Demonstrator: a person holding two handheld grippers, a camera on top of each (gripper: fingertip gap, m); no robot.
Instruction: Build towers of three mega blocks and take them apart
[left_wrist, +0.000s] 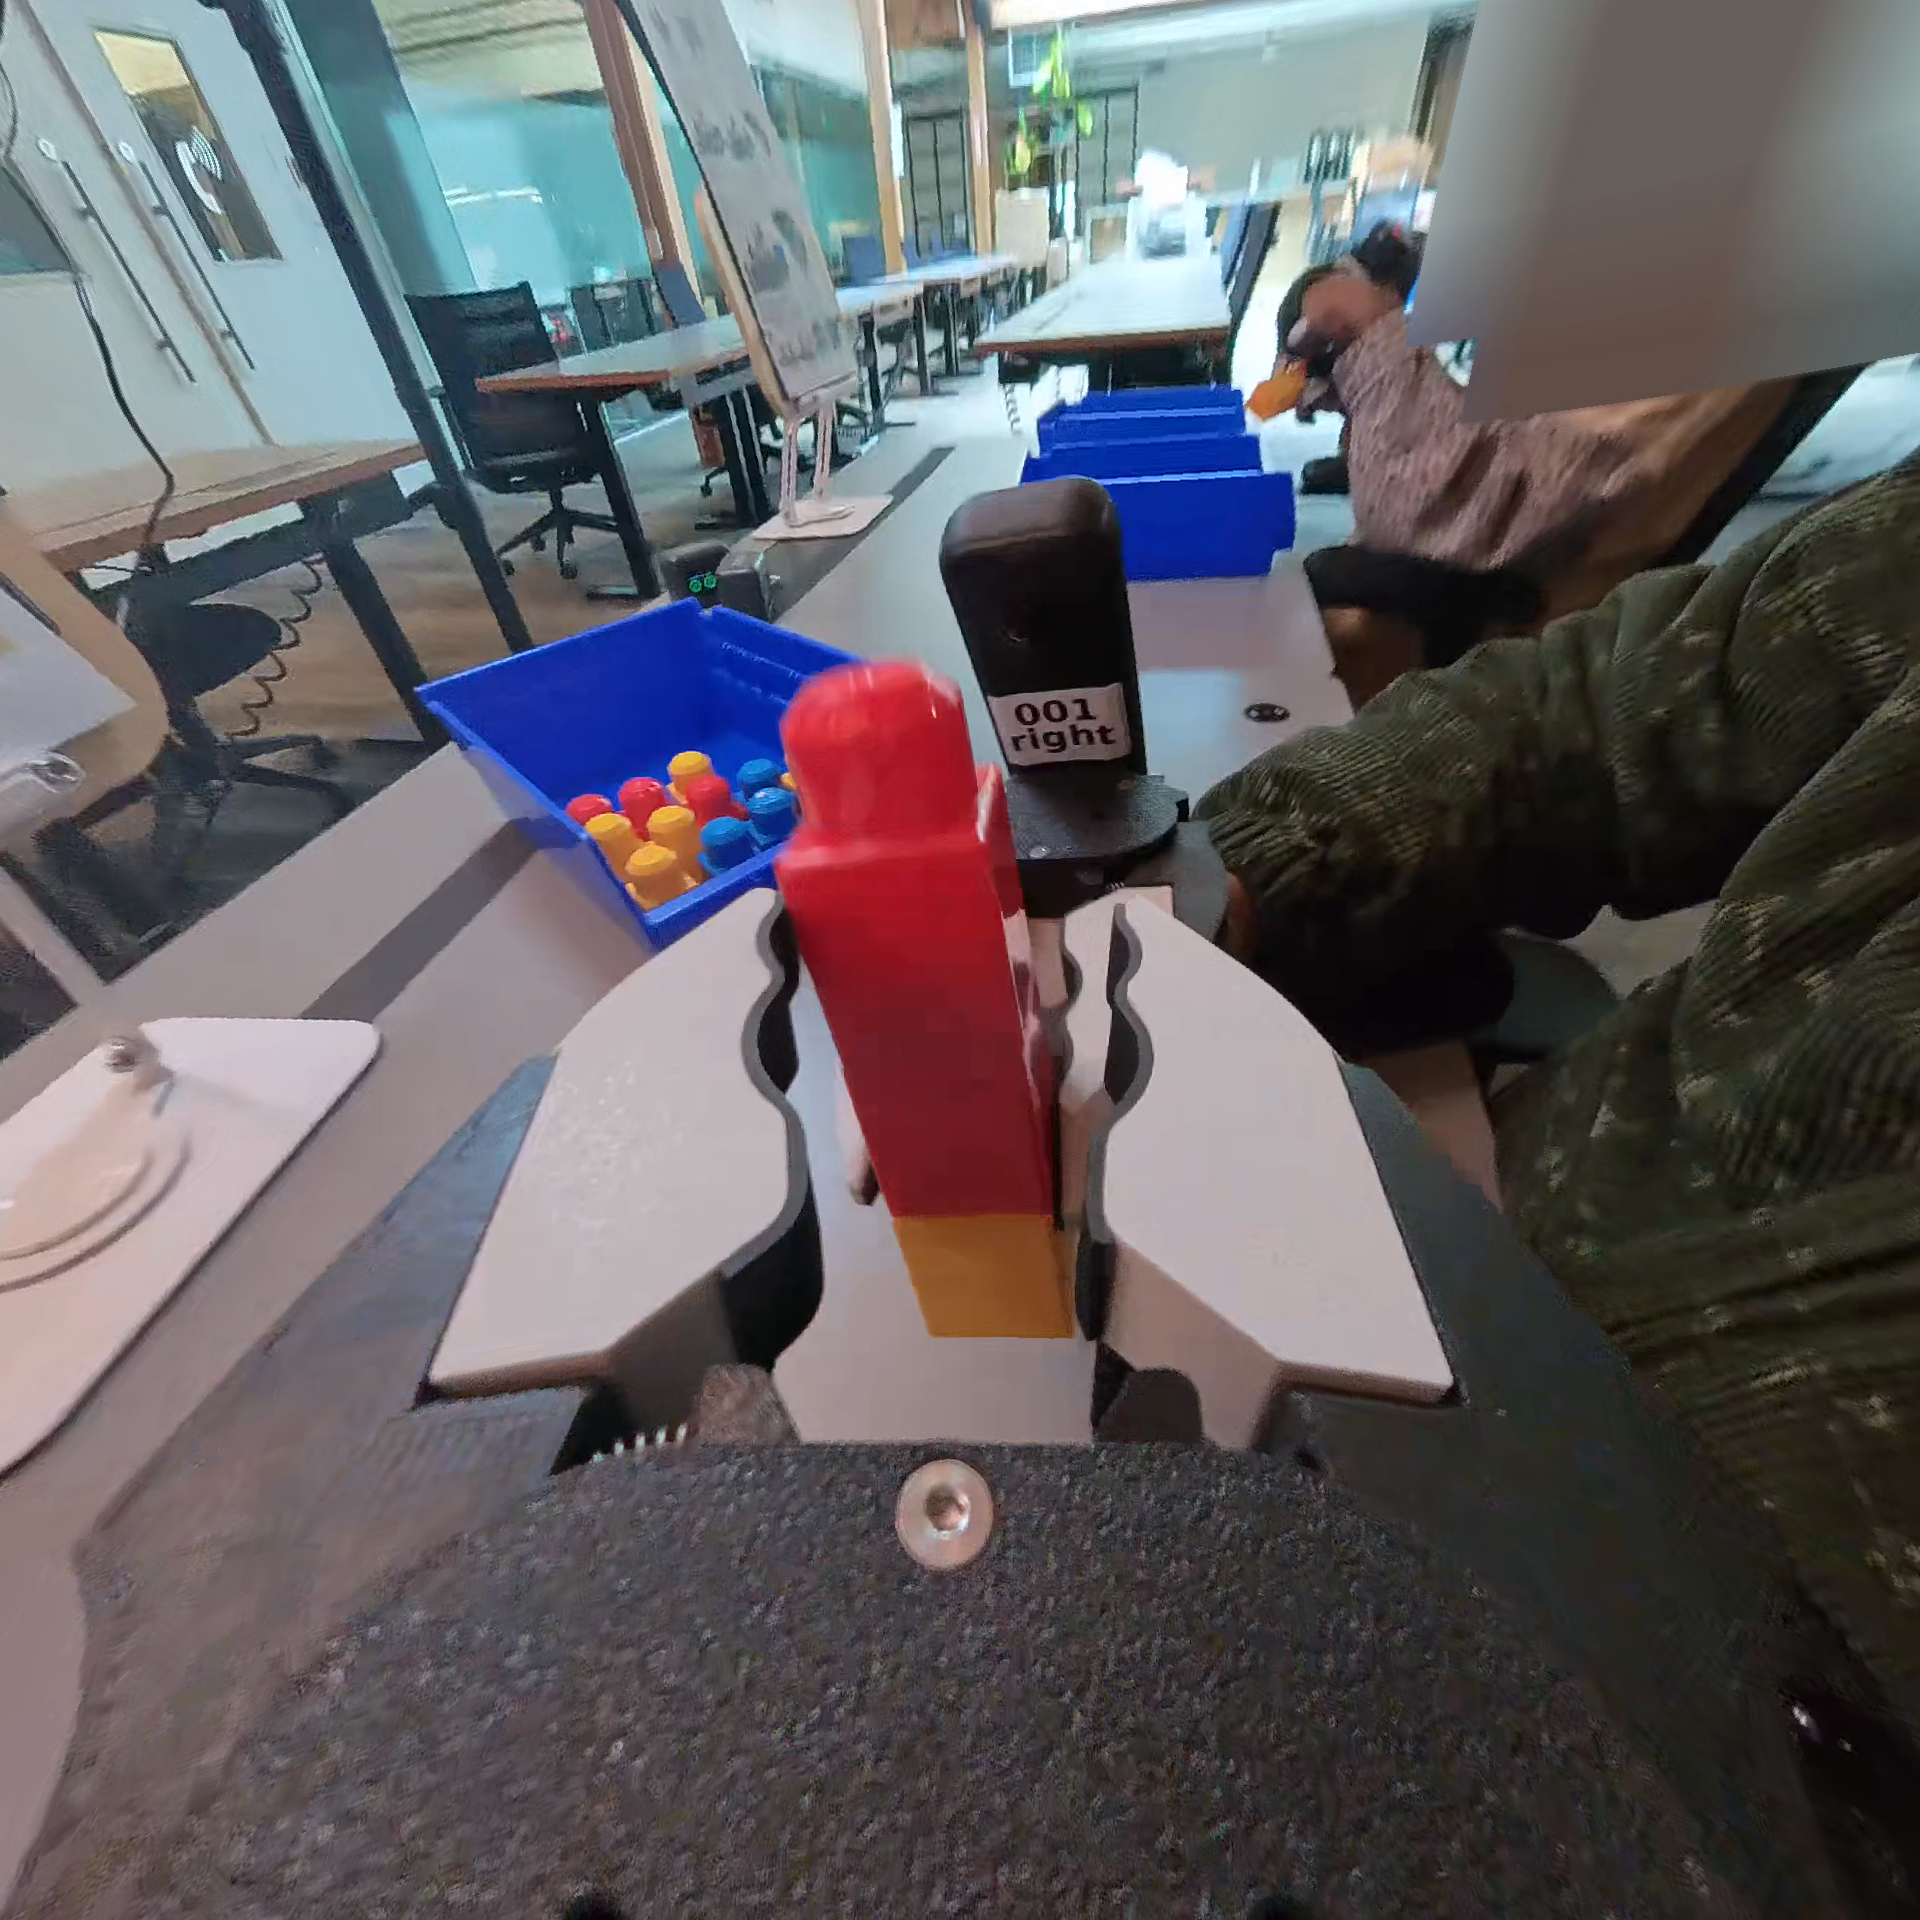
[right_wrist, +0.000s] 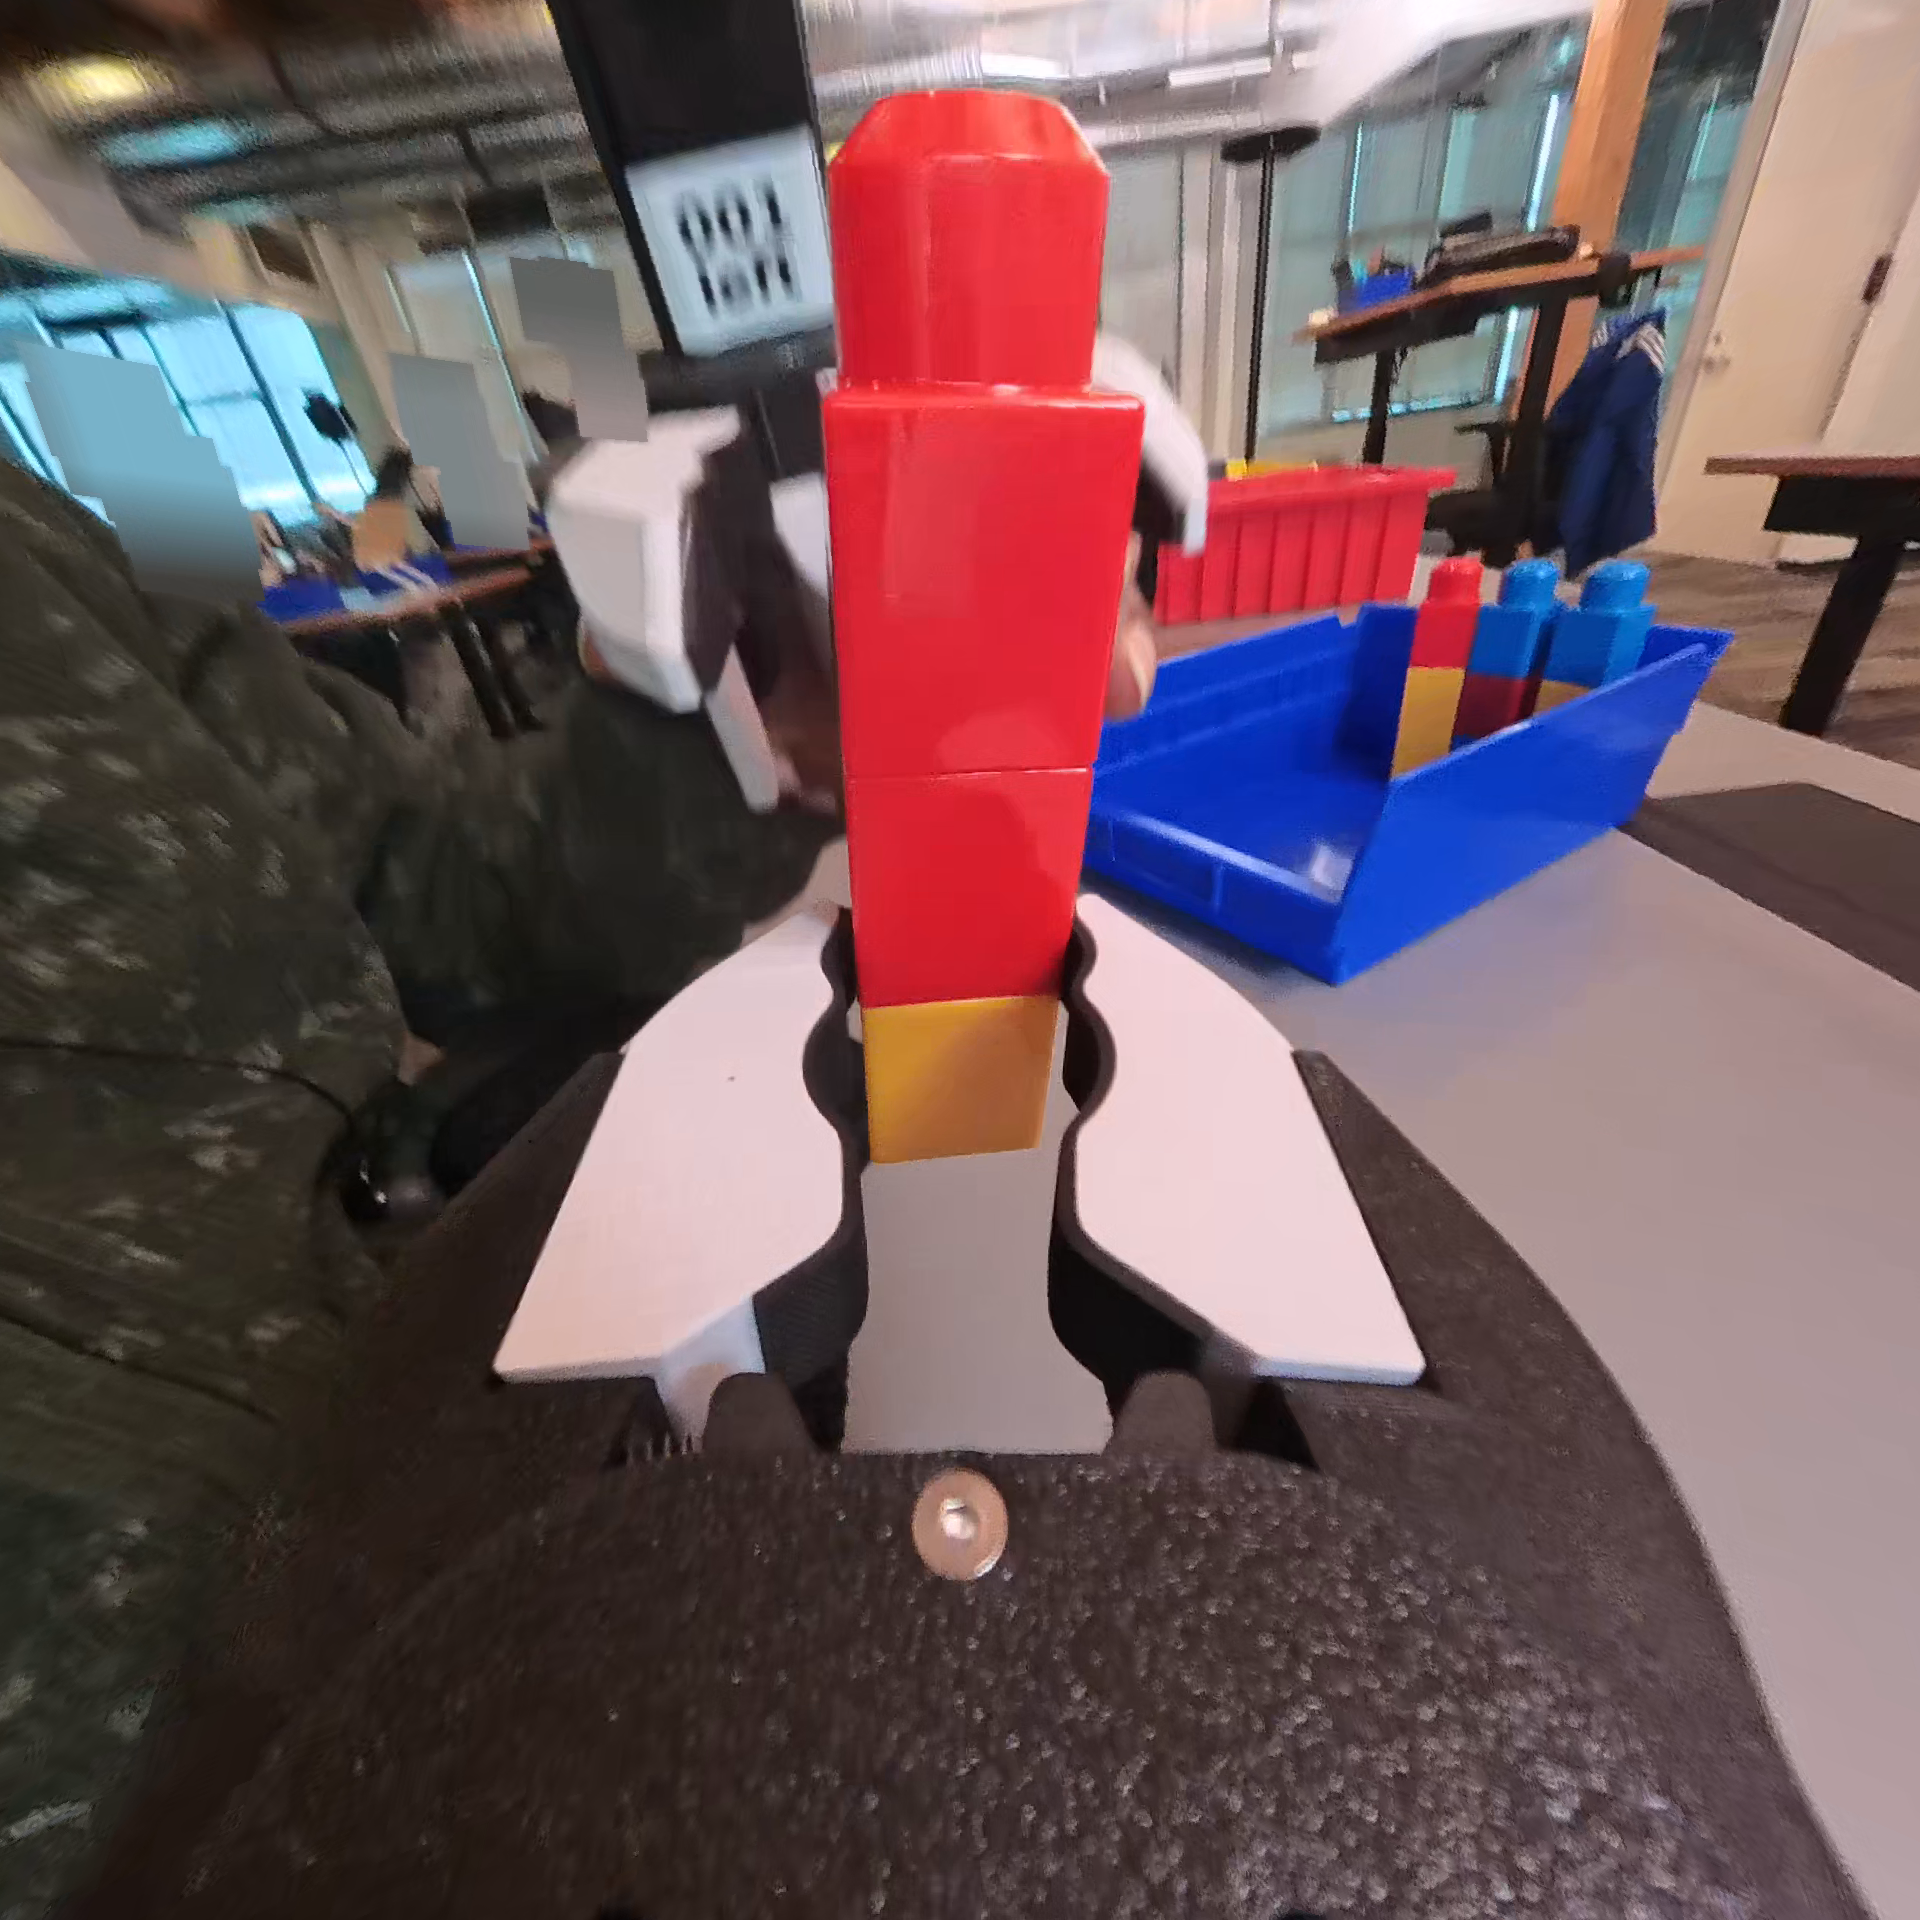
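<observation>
A tower (left_wrist: 925, 1039) of two red blocks on a yellow block stands upright between both grippers. In the right wrist view my right gripper (right_wrist: 961, 935) is shut on the tower (right_wrist: 977, 623), with its jaws pressing the lower red and yellow blocks. My left gripper (left_wrist: 945, 925) is open, with its fingers on either side of the tower and a gap on the right. Its white fingers (right_wrist: 644, 561) show behind the upper red block. The right gripper's black body (left_wrist: 1049, 665) rises behind the tower. I cannot tell whether the tower's base touches the grey table (right_wrist: 1558, 1195).
A blue bin (left_wrist: 582, 717) with several loose red, yellow and blue blocks sits far left of the tower. Another blue bin (right_wrist: 1247, 831) at the right holds built towers (right_wrist: 1507, 665). A red bin (right_wrist: 1299, 540) stands behind it. A white plate (left_wrist: 208, 1195) lies at the left. Left tips to right tips: about 6 cm. Both grippers' tips are roughly 40 cm from the white plate (left_wrist: 208, 1195).
</observation>
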